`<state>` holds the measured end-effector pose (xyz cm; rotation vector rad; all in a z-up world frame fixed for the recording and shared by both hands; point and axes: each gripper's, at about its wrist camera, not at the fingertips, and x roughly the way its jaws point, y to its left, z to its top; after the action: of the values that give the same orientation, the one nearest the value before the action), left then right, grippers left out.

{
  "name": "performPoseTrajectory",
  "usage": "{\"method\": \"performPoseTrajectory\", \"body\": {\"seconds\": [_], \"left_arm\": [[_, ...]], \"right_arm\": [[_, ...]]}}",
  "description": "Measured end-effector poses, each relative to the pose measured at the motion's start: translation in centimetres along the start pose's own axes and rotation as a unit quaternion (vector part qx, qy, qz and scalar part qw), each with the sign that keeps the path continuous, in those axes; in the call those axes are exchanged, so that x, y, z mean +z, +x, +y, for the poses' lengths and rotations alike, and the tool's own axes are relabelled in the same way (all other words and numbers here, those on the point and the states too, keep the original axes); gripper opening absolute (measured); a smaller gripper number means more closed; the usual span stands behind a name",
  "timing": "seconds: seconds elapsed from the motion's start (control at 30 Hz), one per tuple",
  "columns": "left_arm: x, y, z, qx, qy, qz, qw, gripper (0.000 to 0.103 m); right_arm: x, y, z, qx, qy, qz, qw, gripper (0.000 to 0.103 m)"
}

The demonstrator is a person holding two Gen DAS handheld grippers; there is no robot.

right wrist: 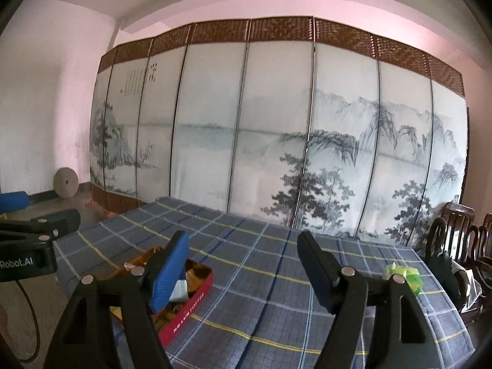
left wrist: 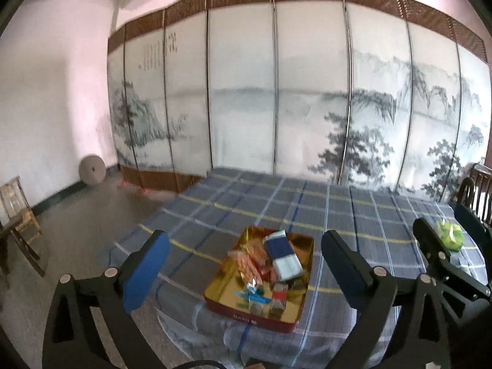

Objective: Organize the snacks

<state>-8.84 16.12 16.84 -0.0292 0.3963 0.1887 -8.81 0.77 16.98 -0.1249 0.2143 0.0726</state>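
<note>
- The left gripper (left wrist: 244, 266) is spread wide, its blue pads (left wrist: 147, 272) far apart with nothing between them; it hangs above the table, clear of everything.
- The right gripper (right wrist: 243, 272) is also apart and empty, its fingers (right wrist: 170, 269) raised over bare cloth (right wrist: 270, 279).
- In the left wrist view the right gripper shows at the right edge; in the right wrist view the left one shows at the left edge, so the two sit side by side.
- Below the left gripper lies the tin (left wrist: 261, 318), red outside and gold inside, lid off, near the front edge of the table.
- In the tin lie snacks (left wrist: 250, 261): orange wrappers at the left, a blue-and-white pack (left wrist: 284, 256) tilted across the top, small wrapped pieces along the front wall.
- From the right wrist the tin (right wrist: 187, 310) sits low left, partly hidden behind the left finger.
- A green bag (right wrist: 406, 278) lies on the cloth well apart from the tin, by the right edge.
- Dark chairs (right wrist: 455, 230) stand just beyond it.
- A painted screen (right wrist: 276, 123) spans the wall behind the table.
</note>
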Motion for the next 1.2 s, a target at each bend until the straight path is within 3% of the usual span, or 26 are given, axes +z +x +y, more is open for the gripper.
{"method": "performPoseTrajectory", "body": {"seconds": [0.23, 0.7, 1.2], "left_arm": [[1.5, -2.2, -0.9, -0.002, 0.018, -0.035, 0.9992, 0.103], [1.6, -2.4, 0.1, -0.027, -0.005, -0.016, 0.9995, 0.103], [1.7, -2.4, 0.4, -0.018, -0.005, -0.021, 0.9996, 0.103]], "right_arm": [[0.9, -2.1, -0.9, -0.005, 0.016, -0.027, 0.999, 0.08], [1.2, -2.7, -1.5, -0.002, 0.016, -0.026, 1.0, 0.08], [0.8, -2.1, -0.2, 0.003, 0.011, -0.017, 1.0, 0.08]]}}
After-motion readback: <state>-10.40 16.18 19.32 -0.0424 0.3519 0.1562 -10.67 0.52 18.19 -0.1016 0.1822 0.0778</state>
